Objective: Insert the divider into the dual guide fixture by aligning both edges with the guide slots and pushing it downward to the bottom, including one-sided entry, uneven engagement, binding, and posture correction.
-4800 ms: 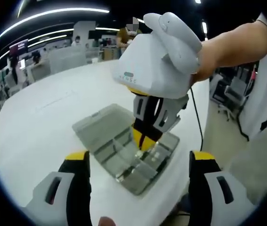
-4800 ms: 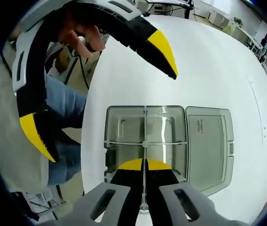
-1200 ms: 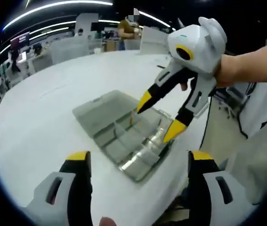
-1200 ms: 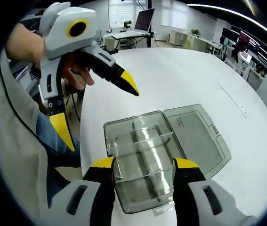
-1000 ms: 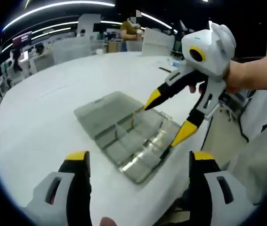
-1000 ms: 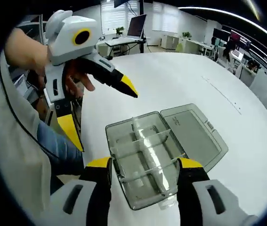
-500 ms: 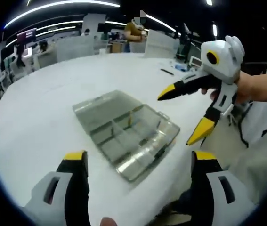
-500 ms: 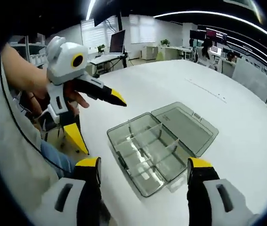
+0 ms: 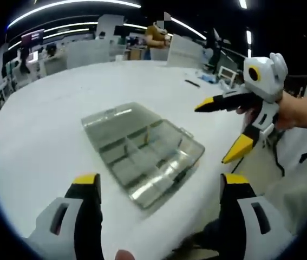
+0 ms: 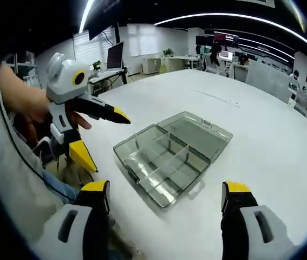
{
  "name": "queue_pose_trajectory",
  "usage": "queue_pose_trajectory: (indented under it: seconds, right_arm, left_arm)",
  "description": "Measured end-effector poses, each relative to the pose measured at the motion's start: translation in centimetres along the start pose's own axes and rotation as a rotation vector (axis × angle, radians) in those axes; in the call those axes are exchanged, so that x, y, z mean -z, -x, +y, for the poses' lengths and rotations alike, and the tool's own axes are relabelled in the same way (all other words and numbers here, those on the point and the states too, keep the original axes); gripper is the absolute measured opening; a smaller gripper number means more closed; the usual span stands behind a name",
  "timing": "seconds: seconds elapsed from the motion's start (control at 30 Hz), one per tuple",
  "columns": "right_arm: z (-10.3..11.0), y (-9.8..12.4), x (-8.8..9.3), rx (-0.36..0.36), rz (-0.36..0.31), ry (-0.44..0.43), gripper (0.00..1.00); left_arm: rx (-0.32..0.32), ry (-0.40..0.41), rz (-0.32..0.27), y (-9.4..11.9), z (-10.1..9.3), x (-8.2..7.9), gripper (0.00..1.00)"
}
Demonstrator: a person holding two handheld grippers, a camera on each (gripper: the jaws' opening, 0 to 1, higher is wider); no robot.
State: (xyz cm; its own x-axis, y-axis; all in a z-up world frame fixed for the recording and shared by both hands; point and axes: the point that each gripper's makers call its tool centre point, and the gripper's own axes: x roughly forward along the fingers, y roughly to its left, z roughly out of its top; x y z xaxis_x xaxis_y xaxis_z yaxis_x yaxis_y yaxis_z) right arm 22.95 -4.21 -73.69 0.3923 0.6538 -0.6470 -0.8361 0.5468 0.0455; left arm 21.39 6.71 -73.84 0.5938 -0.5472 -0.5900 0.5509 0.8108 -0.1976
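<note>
1. We find the white table (image 9: 45,124), bearing the clear fixture box (image 10: 167,157) near its edge, lid open.
2. Dividers (image 10: 169,145) stand seated inside.
3. Left gripper (image 9: 158,187) and right gripper (image 10: 164,197): jaws spread, empty, apart from the box.

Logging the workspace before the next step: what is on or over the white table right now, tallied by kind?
Clear compartment box, lid open: 1
Dividers standing inside it: 2, crossing
Handheld grippers: 2, left gripper and right gripper, jaws apart, holding nothing
White table: 1
Total: 6
</note>
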Motion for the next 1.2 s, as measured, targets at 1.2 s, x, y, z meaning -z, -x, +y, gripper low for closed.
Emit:
queue_pose_trajectory:
  seconds: [1.2]
  right_arm:
    - [-0.2, 0.5, 0.3, 0.066, -0.026, -0.157, 0.98]
  left_arm:
    - [-0.118, 0.149, 0.012, 1.3, -0.1, 1.5, 0.99]
